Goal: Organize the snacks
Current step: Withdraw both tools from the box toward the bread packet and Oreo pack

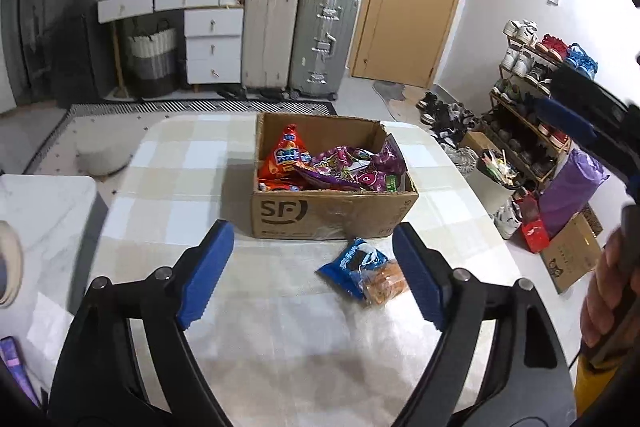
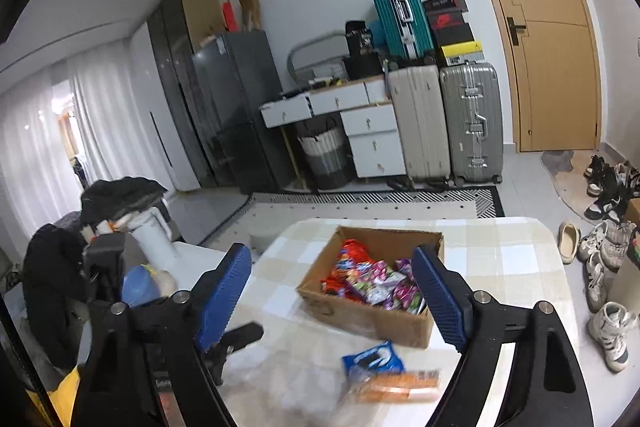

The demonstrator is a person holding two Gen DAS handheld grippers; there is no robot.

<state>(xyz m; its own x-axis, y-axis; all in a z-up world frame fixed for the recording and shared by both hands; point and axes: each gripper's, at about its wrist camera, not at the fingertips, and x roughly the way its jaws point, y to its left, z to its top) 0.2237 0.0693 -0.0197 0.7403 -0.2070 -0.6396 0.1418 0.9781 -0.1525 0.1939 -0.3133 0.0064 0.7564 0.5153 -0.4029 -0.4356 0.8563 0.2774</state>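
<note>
An open cardboard box [image 1: 320, 215] marked SF stands on the checked table and holds red and purple snack bags [image 1: 332, 167]. A blue packet [image 1: 352, 263] and an orange clear-wrapped snack [image 1: 386, 285] lie on the table just in front of the box. My left gripper [image 1: 312, 275] is open and empty above the table, with the two loose snacks near its right finger. My right gripper [image 2: 340, 295] is open and empty, raised above the table. In its view the box [image 2: 380, 319] sits between the fingers, the blue packet [image 2: 374, 357] and orange snack [image 2: 400, 385] below.
The table [image 1: 180, 163] has rounded far corners. A white side table [image 1: 44, 211] stands at the left. Suitcases [image 1: 300, 39], drawers and a door line the far wall. A shoe rack [image 1: 532, 99], bags and shoes stand on the floor to the right.
</note>
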